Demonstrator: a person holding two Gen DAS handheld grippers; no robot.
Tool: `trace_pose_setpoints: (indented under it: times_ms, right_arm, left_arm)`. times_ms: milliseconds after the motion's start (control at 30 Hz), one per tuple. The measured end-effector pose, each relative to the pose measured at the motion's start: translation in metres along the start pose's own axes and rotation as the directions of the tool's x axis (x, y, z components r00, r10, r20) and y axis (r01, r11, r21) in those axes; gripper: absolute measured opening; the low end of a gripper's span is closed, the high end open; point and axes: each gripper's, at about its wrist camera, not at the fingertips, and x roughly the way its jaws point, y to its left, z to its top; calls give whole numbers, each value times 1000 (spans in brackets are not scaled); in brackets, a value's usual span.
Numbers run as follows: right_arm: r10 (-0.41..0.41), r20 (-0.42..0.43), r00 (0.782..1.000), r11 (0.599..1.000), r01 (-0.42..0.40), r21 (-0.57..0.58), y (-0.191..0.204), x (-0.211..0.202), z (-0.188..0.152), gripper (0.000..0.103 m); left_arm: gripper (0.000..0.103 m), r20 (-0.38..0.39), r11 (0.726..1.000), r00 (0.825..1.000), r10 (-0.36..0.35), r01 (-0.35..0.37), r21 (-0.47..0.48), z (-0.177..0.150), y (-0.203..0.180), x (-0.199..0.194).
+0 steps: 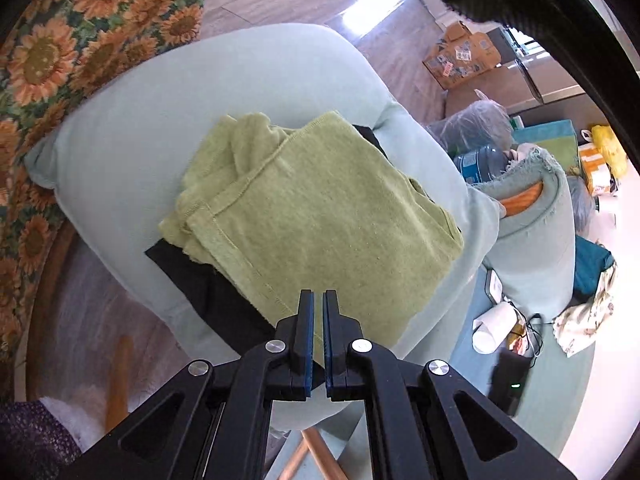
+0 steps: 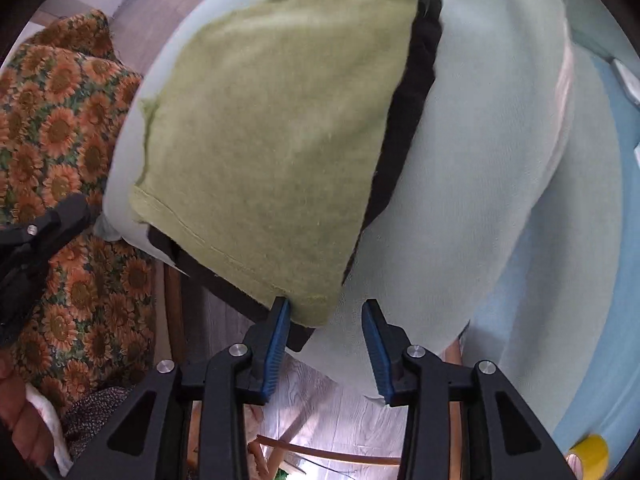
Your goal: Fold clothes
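The pale blue cushion point(image 1: 120, 152) carries the whole stack, and its top is domed, not flat. You should note that first: anything resting on it sits on a slope toward the wood floor point(image 2: 332, 408) below.

On the cushion lies a black garment point(image 1: 216, 296), folded flat, with its edges showing along two sides. Upon that rests the green garment point(image 1: 320, 216), folded into a rough rectangle; its layers at the far left corner are bunched and uneven, with hems stepping out of line.

Your left gripper point(image 1: 316, 336) has its pads drawn nearly together with a narrow slit between them, and the near green hem sits at that slit; I cannot tell whether cloth is actually caught. Your right gripper point(image 2: 326, 344) is spread wide, its left pad touching the near corner of the green garment, nothing between the pads.

Risks, as I judge them: a pull from the left gripper could drag the top layer and undo the fold. A nudge at the right corner could slide both garments off the cushion's curve.
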Motion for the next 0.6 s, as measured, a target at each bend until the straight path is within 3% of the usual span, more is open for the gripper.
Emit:
trace_pose_setpoints:
  times_ms: [67,133,200,267,300,333,400,500,567,600]
  right_arm:
    - [-11,53,999,1000,11,0,-1,-19,7,43]
    - [-28,83,996,999,29,-15,3,-27,13,47]
    - [-38,97,995,998,41,-37,9,-30,17,48]
    - [-47,112,993,997,54,-60,14,-32,21,51]
    - [-51,119,992,996,60,-71,17,-33,23,59]
    - [-56,127,990,994,67,-83,20,-35,25,69]
    - [-64,142,988,991,79,-105,25,-37,28,71]
    - [-76,164,983,986,99,-135,33,-40,33,82]
    - [-87,173,981,983,112,-144,35,-38,31,85]
    - [-93,175,980,982,119,-149,36,-37,31,86]
  left_arm:
    - [6,32,1000,999,18,-18,5,-3,-6,-6]
    - [28,60,999,998,33,-34,14,-6,-12,-12]
    - [41,74,999,996,39,-41,29,-7,-17,-18]
    - [42,94,999,995,36,-38,18,-6,-18,-23]
    - [43,107,999,994,36,-37,1,-5,-16,-25]
    - [47,115,999,993,36,-35,-15,-5,-14,-28]
    - [56,117,999,992,39,-35,-39,-5,-8,-31]
    - [60,91,998,994,64,-66,14,-8,-7,-31]
    - [70,81,996,994,75,-77,32,-10,-7,-28]
    - [82,78,996,994,78,-81,35,-11,-7,-25]
